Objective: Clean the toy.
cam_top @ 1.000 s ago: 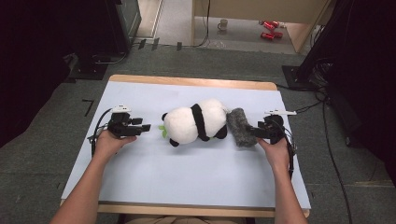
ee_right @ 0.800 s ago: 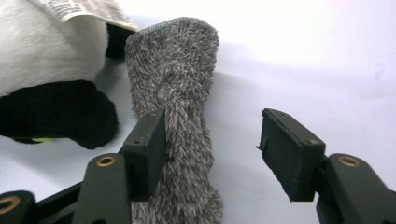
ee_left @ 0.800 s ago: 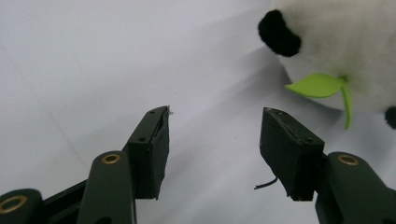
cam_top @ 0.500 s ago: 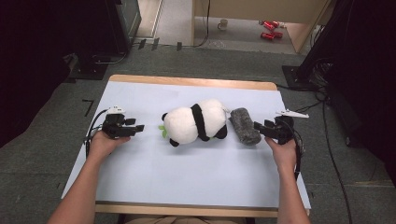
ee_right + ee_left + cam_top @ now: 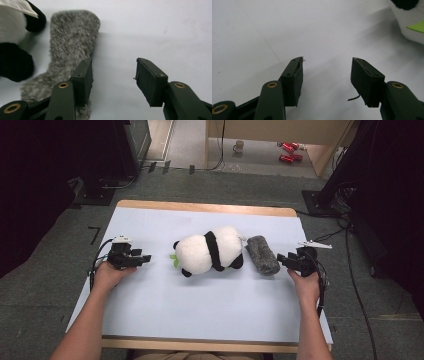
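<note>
The grey fuzzy sock point(image 5: 263, 255) lies flat on the pale blue table point(image 5: 165, 315), right of centre, just beside the rear end of the panda plush point(image 5: 209, 251), touching it or nearly so; the panda lies on its side mid-table w/ a green bit at its face towards the left; in the right gripper view the sock point(image 5: 72, 37) runs up the left half of the frame, its lower part passing behind the left jaw, and no part of it sits in the gap; the right gripper point(image 5: 284, 260) rests just right of the sock, apart from it, jaws parted w/ nothing between them, and they have just been closing; the left gripper point(image 5: 144, 259) sits left of the panda, a clear stretch of table between them, also released and empty, bare table showing between its jaws point(image 5: 327, 75); judged step: the sock is set down by the panda and both hands are drawn off to the sides, so either a pause or the start of a fresh reach; a next pick of the sock would call for the right gripper to slide in leftward, jaws wider, and straddle the sock's narrow width before clamping; the pile is soft, so a deep bite is safer than a fingertip nip.
</note>
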`<state>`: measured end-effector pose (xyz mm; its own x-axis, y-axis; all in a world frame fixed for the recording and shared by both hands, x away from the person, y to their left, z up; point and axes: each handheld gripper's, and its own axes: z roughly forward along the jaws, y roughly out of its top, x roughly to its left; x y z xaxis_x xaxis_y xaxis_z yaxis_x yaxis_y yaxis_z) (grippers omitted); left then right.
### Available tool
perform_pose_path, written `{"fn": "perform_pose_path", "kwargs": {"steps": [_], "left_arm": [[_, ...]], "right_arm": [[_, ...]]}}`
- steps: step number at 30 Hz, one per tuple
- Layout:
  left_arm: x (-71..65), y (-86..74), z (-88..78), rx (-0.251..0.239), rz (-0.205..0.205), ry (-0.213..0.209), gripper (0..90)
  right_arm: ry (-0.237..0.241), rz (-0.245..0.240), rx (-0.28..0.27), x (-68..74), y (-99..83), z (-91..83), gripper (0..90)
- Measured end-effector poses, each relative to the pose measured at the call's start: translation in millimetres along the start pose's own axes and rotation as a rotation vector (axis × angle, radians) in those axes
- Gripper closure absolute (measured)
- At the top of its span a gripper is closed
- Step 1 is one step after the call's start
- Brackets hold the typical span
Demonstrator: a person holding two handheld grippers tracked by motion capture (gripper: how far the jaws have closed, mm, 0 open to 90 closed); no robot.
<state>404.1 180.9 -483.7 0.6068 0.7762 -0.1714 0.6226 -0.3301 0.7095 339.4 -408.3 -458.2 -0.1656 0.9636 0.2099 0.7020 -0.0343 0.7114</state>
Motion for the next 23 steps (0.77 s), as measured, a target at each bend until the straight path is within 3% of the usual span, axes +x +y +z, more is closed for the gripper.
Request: {"fn": "perform_pose_path", "kwargs": {"steps": [12, 23], "left_arm": [[3.7, -4.4, 0.5, 0.006, 0.022, 0.028, 43.4], [3.7, -6.1, 0.3, 0.002, 0.033, 0.026, 40.8]], "right_arm": [[-0.07, -0.027, 0.108, -8.4, -13.2, 23.6, 45.2], [-0.073, -0.063, 0.081, -8.9, -18.0, 24.5, 44.5]]}}
